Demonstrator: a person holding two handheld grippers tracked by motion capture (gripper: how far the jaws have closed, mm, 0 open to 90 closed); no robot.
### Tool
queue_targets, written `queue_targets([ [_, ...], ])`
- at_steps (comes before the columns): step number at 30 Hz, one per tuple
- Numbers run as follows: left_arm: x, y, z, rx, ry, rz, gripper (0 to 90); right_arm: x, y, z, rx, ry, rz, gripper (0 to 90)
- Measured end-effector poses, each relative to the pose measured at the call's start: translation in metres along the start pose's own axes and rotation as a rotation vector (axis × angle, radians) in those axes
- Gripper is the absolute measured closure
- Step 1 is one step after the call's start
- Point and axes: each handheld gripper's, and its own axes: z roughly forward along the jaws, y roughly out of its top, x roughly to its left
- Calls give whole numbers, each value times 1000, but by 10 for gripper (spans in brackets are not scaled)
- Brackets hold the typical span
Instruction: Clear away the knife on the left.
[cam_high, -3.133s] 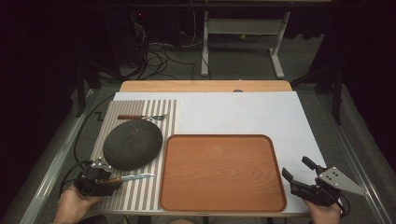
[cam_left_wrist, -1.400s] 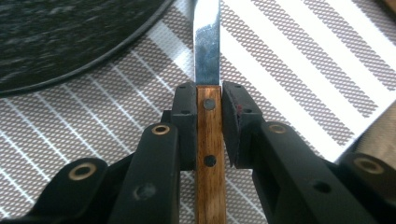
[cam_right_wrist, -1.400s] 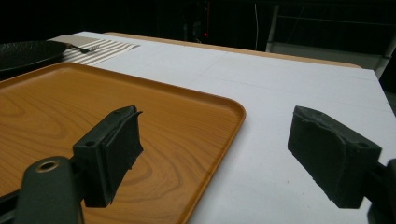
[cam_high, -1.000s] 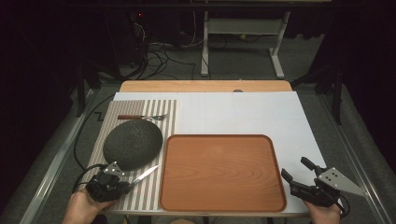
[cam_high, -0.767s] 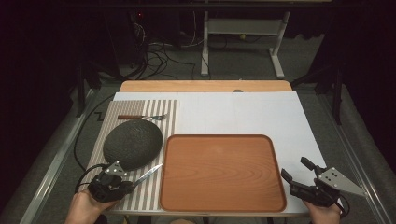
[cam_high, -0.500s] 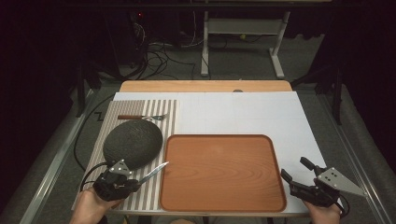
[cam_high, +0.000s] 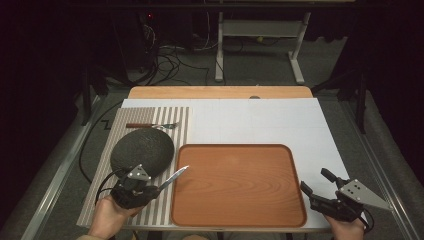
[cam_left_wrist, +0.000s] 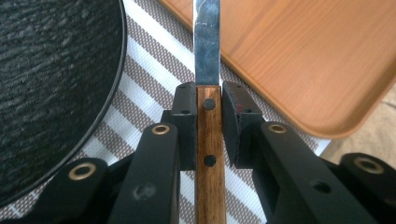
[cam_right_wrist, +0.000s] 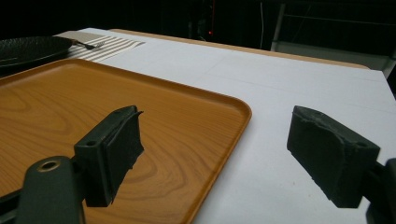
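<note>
The left tool (cam_left_wrist: 208, 100) clamps a wooden-handled knife (cam_left_wrist: 208, 70) by its handle, blade over the striped mat (cam_high: 107, 150) toward the wooden tray (cam_high: 237, 185). The right tool (cam_right_wrist: 212, 149) rests wide apart beside the tray's corner.

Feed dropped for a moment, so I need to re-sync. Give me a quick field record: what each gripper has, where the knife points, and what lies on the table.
left gripper: shut on the knife by its wooden handle
knife blade: points toward the near left corner of the wooden tray
right gripper: open, holds nothing, beside the tray's right edge
black plate: on the striped placemat, left of the tray
fork: on the placemat beyond the plate
</note>
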Motion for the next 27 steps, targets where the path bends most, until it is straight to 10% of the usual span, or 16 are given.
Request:
queue_targets([
  [27,-16,42,14,-45,18,-9,728,0,0,0,0,8,-6,184],
])
